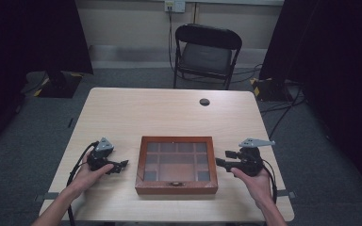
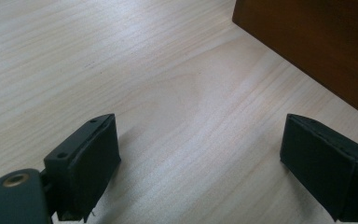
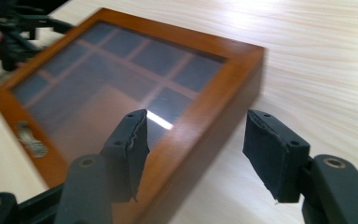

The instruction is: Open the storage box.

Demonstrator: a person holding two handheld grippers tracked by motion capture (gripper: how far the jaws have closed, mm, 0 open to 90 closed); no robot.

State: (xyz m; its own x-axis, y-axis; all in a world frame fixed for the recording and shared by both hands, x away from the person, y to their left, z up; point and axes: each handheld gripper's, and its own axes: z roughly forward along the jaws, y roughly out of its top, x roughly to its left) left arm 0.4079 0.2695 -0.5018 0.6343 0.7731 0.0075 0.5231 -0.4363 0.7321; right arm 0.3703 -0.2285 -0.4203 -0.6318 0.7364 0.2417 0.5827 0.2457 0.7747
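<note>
A shallow wooden box (image 1: 176, 189) with a glass lid and a small metal clasp at its front lies shut near the table's front edge. Through the glass I see several compartments. My left gripper (image 1: 121, 165) rests on the table left of the box, jaws open, with bare wood between them (image 2: 200, 163); the box's side (image 2: 317, 42) is ahead and to the right. My right gripper (image 1: 222, 158) hovers by the box's right side. Its jaws (image 3: 196, 149) stand apart above the box's right rim (image 3: 223, 84), touching nothing. The left gripper (image 3: 14, 28) shows beyond the box.
The light wood table (image 1: 169, 113) has a round dark cable hole (image 1: 204, 101) at the back. A black folding chair (image 1: 207, 52) stands behind it. Dark curtains hang at both sides, with cables on the grey floor to the right.
</note>
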